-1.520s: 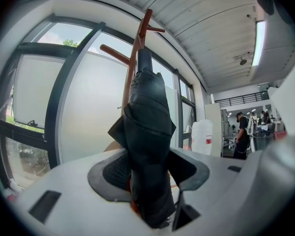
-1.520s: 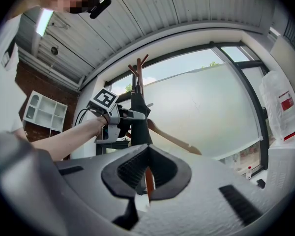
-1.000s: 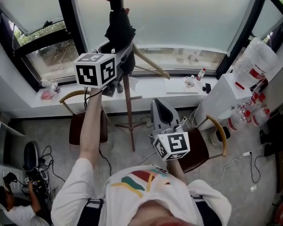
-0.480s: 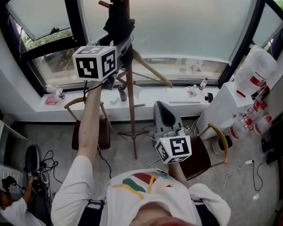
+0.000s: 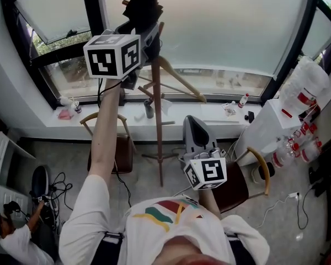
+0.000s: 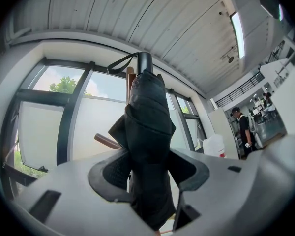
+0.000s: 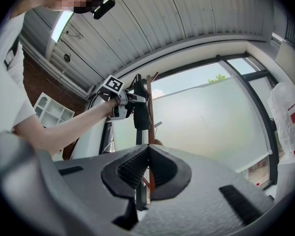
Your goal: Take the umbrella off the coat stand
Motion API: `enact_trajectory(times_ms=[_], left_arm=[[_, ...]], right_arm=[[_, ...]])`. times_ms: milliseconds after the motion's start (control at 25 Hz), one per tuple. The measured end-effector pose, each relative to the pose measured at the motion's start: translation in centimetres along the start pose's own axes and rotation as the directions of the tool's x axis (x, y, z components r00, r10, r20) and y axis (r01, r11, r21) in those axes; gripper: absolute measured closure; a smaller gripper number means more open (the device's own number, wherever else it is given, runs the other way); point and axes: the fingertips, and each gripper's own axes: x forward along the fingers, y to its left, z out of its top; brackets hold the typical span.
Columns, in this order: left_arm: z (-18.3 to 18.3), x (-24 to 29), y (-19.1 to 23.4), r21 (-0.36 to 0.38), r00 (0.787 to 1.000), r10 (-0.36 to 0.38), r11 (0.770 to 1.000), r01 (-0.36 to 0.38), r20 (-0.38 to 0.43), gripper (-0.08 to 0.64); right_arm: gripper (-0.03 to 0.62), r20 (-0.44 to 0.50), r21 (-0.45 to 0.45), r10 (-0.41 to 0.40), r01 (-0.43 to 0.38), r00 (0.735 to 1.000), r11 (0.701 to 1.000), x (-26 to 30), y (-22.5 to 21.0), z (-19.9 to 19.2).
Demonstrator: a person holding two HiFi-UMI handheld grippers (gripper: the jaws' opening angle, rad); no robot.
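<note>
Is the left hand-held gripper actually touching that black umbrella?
Touching. The left gripper view shows the left hand-held gripper clamped against both sides of the folded umbrella.

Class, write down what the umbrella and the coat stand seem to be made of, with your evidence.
Umbrella: likely thin synthetic fabric, black, faintly glossy; it bunches in soft folds.
Coat stand: probably wood, reddish-brown, smooth, perhaps varnished; slim round pole and pegs in an even warm colour.

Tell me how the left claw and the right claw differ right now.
The left claw is shut on the black umbrella; the right claw is shut on nothing. The left claw is high up beside the coat stand; the right claw sits low, near the person's torso. Both face the window.
</note>
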Motion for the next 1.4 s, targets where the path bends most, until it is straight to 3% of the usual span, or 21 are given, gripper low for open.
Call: enact_trajectory(times_ms=[280,920,1200,1400], left_arm=[[1.9,-3.3,0.2,0.044,0.993,0.072,0.996,-0.076,0.089,0.339],[0.2,-14.0,-3.8,0.086,0.959,0.133,0.984,-0.159,0.251,0.339],[-3.1,-16.6,-6.3,0.098,0.948,0.166,0.975,-0.199,0.271,0.339],[-7.8,-17.8,-7.6,0.046,0.956,0.177,0.980,-0.193,0.235,0.339]], right_arm=[[0.592,-0.005,-0.005,0.008,-0.008,1.000,1.000,0.0,0.0,-0.1],[0.592,-0.031,-0.049,0.106,-0.107,0.994,0.993,0.6,3.6,-1.5],[0.592,-0.021,-0.082,0.124,-0.125,0.992,0.989,0.8,4.6,-1.7],[0.592,-0.034,-0.112,0.107,-0.110,0.994,0.988,0.8,4.5,-2.2]])
